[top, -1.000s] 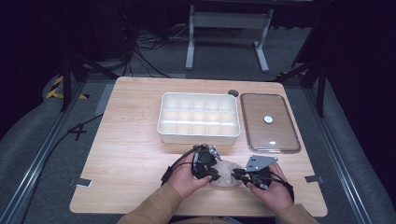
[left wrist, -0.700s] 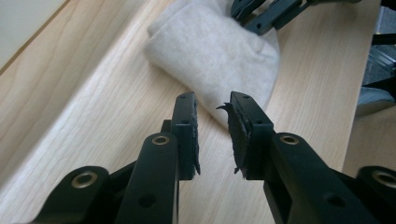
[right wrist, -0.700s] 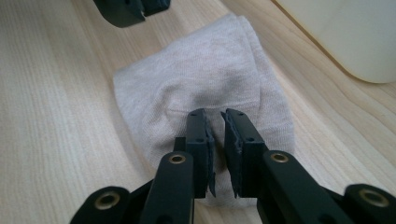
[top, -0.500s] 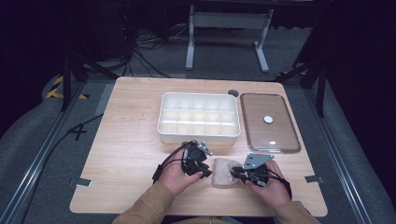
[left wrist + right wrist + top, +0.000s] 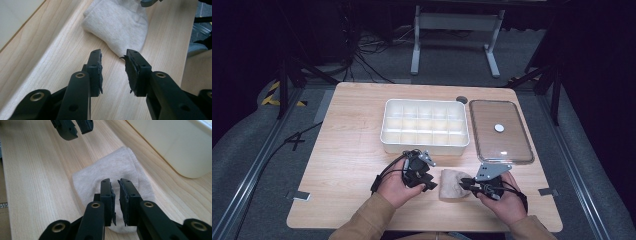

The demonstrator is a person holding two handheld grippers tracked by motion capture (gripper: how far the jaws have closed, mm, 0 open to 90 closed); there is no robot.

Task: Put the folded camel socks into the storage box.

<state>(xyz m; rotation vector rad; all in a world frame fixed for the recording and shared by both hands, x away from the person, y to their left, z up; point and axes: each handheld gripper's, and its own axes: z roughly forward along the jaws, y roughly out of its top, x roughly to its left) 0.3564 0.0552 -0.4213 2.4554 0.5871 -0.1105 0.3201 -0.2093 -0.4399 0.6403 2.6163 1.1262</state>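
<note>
left claw [image 5: 113, 68] has backed off spread; right claw [image 5: 115, 195] hovers barely parted over the folded sock [image 5: 454, 184].

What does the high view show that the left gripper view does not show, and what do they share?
The high view alone shows the clear lid, the compartments of the white divided box, and both hands with the right claw at the sock. The left gripper view alone shows the left claw open, just short of the sock. Both share the beige sock on the wooden table.
</note>
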